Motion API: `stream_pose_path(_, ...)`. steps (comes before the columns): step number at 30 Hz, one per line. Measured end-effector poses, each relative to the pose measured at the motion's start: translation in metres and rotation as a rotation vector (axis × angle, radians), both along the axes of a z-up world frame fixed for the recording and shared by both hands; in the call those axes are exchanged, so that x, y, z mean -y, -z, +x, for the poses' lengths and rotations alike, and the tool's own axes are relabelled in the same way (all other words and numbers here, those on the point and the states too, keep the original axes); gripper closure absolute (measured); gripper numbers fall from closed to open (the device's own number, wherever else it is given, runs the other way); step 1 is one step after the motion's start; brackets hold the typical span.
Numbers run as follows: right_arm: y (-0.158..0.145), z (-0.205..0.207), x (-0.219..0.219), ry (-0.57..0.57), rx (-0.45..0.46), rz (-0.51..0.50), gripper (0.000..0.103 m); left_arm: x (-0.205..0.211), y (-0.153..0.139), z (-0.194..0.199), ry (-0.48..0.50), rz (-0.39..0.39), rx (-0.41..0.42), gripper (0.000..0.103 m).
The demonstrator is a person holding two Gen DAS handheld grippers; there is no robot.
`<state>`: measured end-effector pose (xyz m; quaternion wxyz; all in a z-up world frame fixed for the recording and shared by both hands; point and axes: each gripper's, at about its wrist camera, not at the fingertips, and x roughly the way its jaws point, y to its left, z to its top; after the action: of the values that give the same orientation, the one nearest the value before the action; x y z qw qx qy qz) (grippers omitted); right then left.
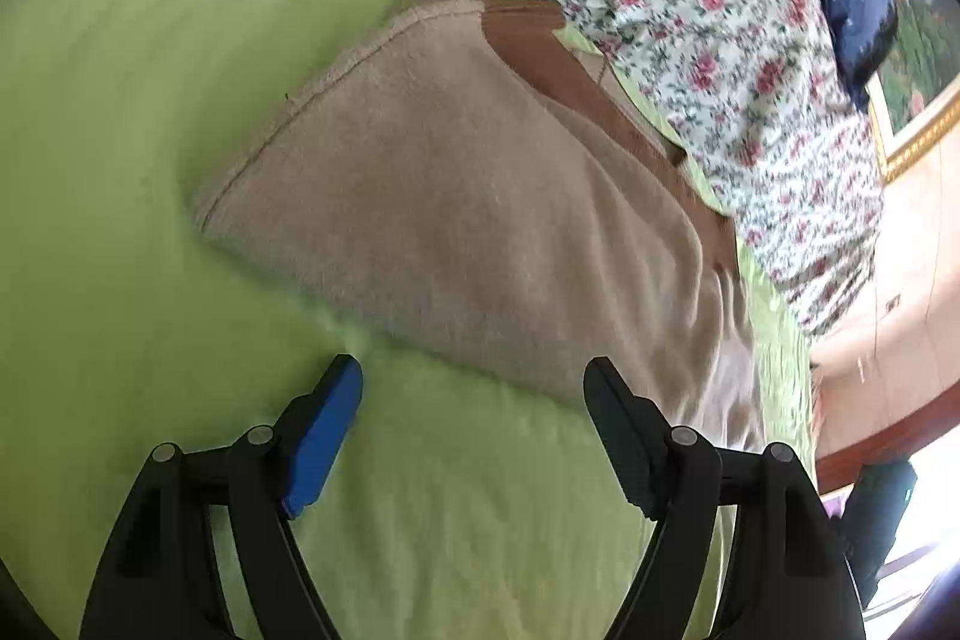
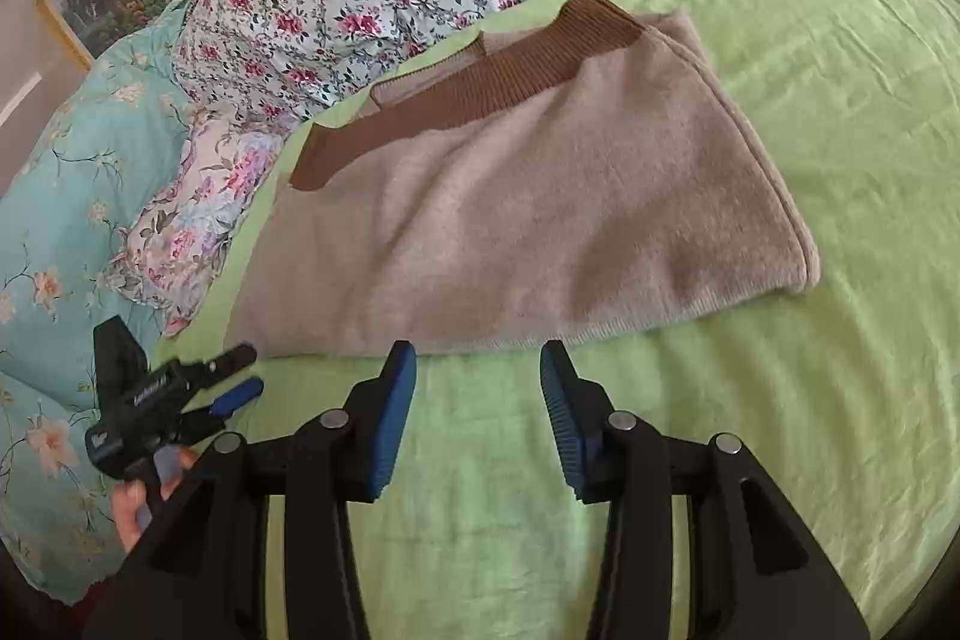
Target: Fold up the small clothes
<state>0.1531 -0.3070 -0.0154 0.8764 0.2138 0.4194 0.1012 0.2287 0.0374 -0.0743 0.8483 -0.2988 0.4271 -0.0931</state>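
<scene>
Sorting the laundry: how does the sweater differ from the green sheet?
The sweater is beige with a brown ribbed band; the sheet is plain lime green. The sweater is folded and compact; the sheet is spread out underneath it. Both are soft fabric.

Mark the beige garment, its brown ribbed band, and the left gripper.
beige garment (image 2: 528,220), right wrist view, middle of the folded body.
brown ribbed band (image 2: 480,88), right wrist view, centre of the ribbing.
left gripper (image 1: 474,382), left wrist view, midway between its open fingertips.

open left claw, beige garment, green sheet
</scene>
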Motion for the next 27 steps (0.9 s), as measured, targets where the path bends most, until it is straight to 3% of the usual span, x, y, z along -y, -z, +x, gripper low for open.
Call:
stream_pose_path(2,0.002,-0.001,0.001,0.003,-0.005,0.0,0.058,-0.003,0.0,0.01,-0.011,-0.021,0.014,0.02)
stream_pose_path(6,0.004,-0.001,0.003,0.012,-0.006,-0.008,0.057,-0.01,0.0,0.031,-0.063,-0.039,0.035,0.02)
stream_pose_path(9,0.005,0.003,0.008,0.018,-0.01,0.007,0.057,-0.014,-0.004,0.051,-0.102,-0.013,0.06,0.026)
stream_pose_path(10,0.005,0.005,0.009,0.016,-0.009,0.007,0.057,-0.012,-0.005,0.058,-0.101,0.001,0.069,0.034)
stream_pose_path(13,0.0,0.014,0.012,0.01,0.001,-0.003,0.057,-0.006,-0.008,0.075,-0.055,0.021,0.081,0.075)
stream_pose_path(17,-0.01,0.034,0.02,-0.012,0.026,0.005,0.052,0.014,-0.03,0.074,-0.038,0.123,0.147,0.084)
stream_pose_path(22,-0.025,0.069,0.03,-0.044,0.04,0.005,0.052,0.062,-0.071,0.062,0.09,0.202,0.278,0.09)
stream_pose_path(26,-0.034,0.103,0.039,-0.084,0.024,0.129,0.05,0.12,-0.087,0.055,0.222,0.302,0.343,0.092)
stream_pose_path(27,-0.036,0.111,0.039,-0.099,0.02,0.159,0.045,0.138,-0.086,0.055,0.256,0.344,0.353,0.092)
